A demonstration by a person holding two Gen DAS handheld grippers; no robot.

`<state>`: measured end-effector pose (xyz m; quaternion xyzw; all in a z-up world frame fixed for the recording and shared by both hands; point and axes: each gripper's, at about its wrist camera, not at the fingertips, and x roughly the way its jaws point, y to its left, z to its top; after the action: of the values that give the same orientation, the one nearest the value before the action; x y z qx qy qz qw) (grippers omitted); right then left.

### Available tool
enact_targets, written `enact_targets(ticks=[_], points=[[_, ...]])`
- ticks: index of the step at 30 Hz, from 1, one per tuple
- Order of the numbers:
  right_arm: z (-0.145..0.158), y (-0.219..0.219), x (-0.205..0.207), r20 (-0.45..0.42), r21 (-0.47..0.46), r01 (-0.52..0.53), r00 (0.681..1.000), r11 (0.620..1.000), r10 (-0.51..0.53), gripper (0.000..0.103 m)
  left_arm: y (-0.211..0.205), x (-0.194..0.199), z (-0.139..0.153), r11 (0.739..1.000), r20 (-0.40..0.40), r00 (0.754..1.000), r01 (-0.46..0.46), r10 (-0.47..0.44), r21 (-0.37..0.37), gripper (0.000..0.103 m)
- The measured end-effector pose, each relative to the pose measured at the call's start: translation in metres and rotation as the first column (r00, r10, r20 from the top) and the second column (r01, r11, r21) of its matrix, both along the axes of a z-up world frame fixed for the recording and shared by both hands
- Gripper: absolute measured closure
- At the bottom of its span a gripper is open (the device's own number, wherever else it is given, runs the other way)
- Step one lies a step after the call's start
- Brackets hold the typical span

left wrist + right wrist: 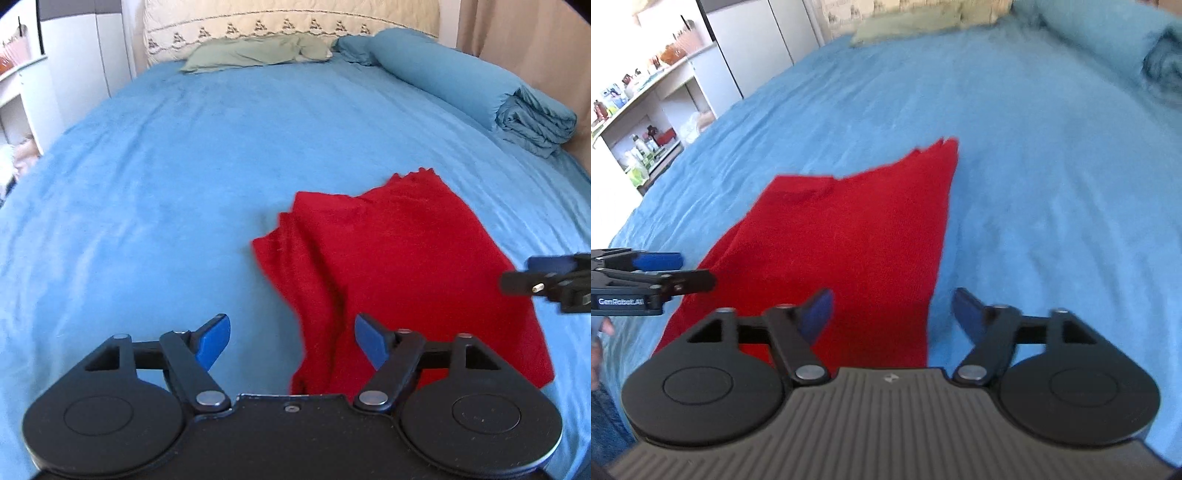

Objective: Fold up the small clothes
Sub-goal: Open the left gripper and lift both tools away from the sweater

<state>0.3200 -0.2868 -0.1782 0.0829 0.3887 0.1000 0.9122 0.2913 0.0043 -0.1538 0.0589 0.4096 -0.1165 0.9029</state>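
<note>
A red garment [399, 266] lies folded over on the blue bedspread [192, 177], its layers overlapping and its edges uneven. My left gripper [291, 343] stands open above the garment's near left edge, with nothing between its blue pads. In the right wrist view the same red garment [849, 236] stretches away from the camera. My right gripper [892, 314] is open over its near right edge, and its pads grip nothing. Each gripper shows at the side of the other's view: the right gripper [546, 277] and the left gripper [665, 269].
A rolled blue duvet [480, 88] lies along the bed's far right side and a green pillow [258, 51] at the headboard. White shelves with bottles [639, 147] stand left of the bed. A person's hand [602, 332] shows at the left edge.
</note>
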Motion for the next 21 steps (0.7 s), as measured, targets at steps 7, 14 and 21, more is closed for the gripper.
enact_targets(ticks=[7,14,21], points=[[-0.017,0.003,-0.025,-0.019,-0.069,0.011,1.0,0.998,-0.013,0.004,0.006,-0.015,-0.026,0.999,-0.063,0.998,-0.023,0.025,0.034,0.023],[-0.036,0.002,-0.023,-0.05,-0.082,0.063,0.996,0.995,-0.067,0.0,0.002,-0.01,-0.028,0.998,-0.096,0.994,-0.048,0.052,0.041,0.022],[0.02,0.004,-0.041,0.001,-0.098,0.078,0.997,0.992,-0.078,0.0,0.011,-0.038,0.036,0.996,-0.037,0.995,-0.093,0.092,-0.013,0.023]])
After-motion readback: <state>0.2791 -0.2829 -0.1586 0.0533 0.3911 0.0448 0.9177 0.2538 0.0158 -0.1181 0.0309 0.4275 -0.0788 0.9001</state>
